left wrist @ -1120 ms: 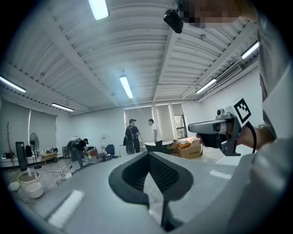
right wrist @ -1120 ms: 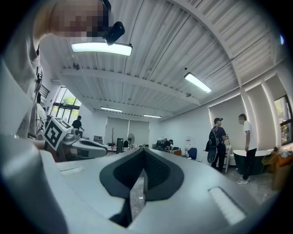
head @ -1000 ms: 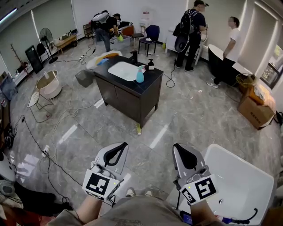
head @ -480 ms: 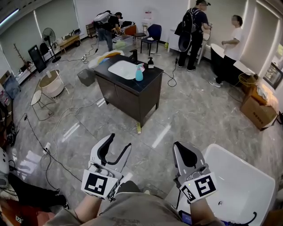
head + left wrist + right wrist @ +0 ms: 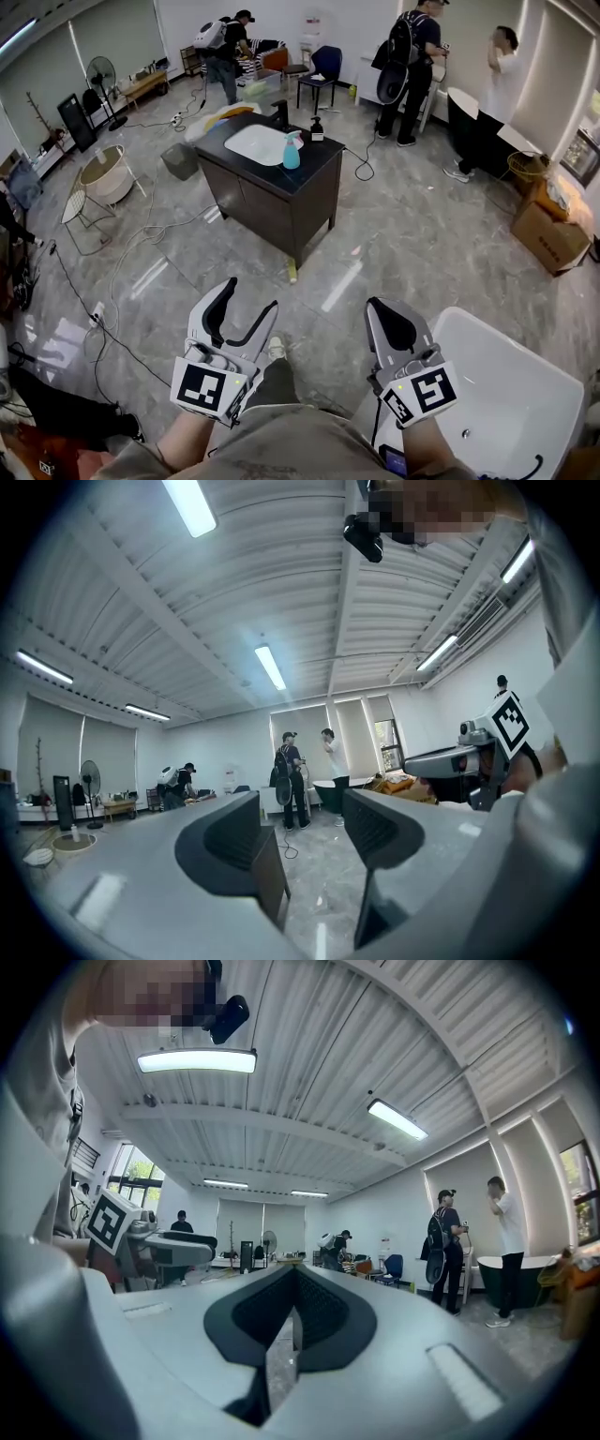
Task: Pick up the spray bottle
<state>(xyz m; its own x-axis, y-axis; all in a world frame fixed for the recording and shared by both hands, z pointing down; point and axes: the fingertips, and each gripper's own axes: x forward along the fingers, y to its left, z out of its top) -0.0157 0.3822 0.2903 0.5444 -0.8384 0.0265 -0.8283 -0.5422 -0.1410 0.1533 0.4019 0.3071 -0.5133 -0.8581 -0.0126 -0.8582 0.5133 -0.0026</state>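
Open test hall fitted with bathroom fixtures.
A freestanding vanity (image 5: 274, 208) with sink (image 5: 251, 143) stands mid-floor on grey marble tiles (image 5: 422, 234); a white bathtub (image 5: 511, 384) sits nearby, cables (image 5: 153, 236) trail loose, strip lights (image 5: 272, 667) line the ribbed ceiling (image 5: 281, 574).

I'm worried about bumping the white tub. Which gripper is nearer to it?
Right. The right gripper is beside the white tub, at its left rim. The left gripper is over the floor, farther to the tub's left.
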